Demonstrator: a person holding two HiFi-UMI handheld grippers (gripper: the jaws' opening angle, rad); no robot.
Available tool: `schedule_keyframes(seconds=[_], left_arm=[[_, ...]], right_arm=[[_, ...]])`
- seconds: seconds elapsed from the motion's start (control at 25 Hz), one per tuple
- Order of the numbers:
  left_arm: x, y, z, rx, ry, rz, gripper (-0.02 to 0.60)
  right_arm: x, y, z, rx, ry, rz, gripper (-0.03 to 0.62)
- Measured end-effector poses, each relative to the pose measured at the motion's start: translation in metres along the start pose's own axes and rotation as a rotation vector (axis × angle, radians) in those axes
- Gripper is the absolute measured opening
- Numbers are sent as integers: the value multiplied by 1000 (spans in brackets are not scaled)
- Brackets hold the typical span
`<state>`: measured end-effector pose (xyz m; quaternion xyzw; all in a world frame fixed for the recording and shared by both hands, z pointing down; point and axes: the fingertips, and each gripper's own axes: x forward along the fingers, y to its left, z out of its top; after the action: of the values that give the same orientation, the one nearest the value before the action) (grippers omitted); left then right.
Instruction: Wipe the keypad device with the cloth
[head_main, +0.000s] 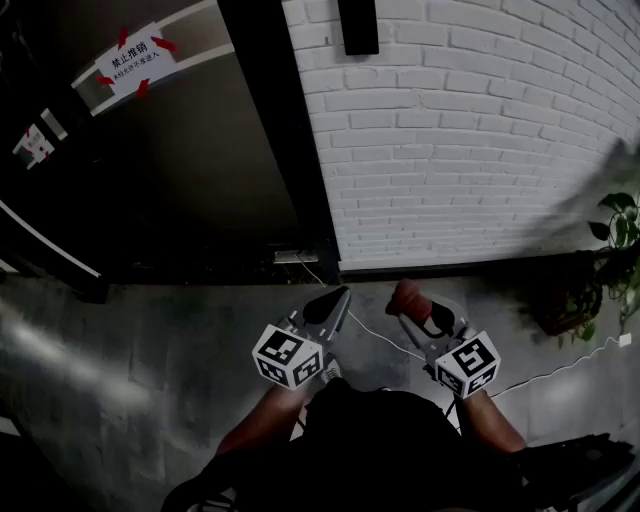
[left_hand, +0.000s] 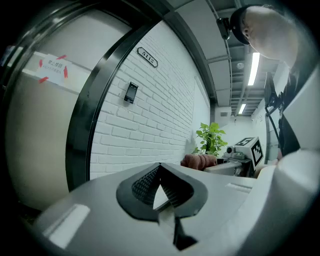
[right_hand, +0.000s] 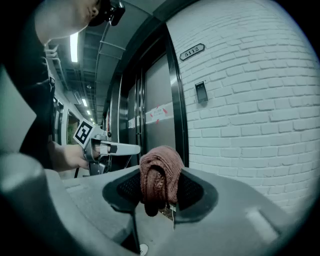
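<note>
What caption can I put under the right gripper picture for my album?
The right gripper clamps a reddish-brown cloth, with the small dark keypad device higher up on the white brick wall.

Keypad device (head_main: 359, 27) on brick wall (head_main: 480, 150), right of door (head_main: 200, 170); plant (head_main: 620, 228) far right.

Wall: white painted brick wall (head_main: 470, 130).
Door: dark panel door (head_main: 190, 170) bearing a white paper notice (head_main: 133, 58), red-taped.
Floor: grey concrete floor (head_main: 130, 370), thin white cable (head_main: 380, 332), leafy green potted plant (head_main: 620, 225).

My head view is dim, the floor (head_main: 120, 360) faintly glared; ceiling strip lights (left_hand: 254, 67) glow far right; fisheye edges bend, vignetted black.
</note>
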<state>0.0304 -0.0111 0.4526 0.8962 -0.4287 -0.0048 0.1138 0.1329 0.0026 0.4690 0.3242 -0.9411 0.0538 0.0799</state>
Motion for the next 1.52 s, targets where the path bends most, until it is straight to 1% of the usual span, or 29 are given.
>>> schedule_keyframes(seconds=[0.24,0.48,0.68,0.8,0.88,0.96,1.2,1.4,1.52], left_arm=[[2,13,0,1,8,-3,17],[12,38,6,5,15,-26,17],[18,69,18,17,14,-52,17],[20,92,26,20,7,-67,17],[22,107,31,23,3,-84,17],[23,118,35,28,6,-109,17],[27,139,45,46,2,-184,17],[29,152,38,43,38,-221,17],[32,150,36,32,50,-240,17]], right_arm=[[14,-2,-2,-4,12,0,146],[42,-12,1,6,18,-16,146],[77,-22,22,-26,4,-35,146],[102,-31,41,-45,-15,-61,146],[117,-38,56,-70,-27,-86,146],[132,-42,80,-109,-52,-114,146],[165,-65,148,-236,-134,-207,146],[172,-91,208,-319,-208,-286,146],[173,-108,242,-397,-216,-326,146]])
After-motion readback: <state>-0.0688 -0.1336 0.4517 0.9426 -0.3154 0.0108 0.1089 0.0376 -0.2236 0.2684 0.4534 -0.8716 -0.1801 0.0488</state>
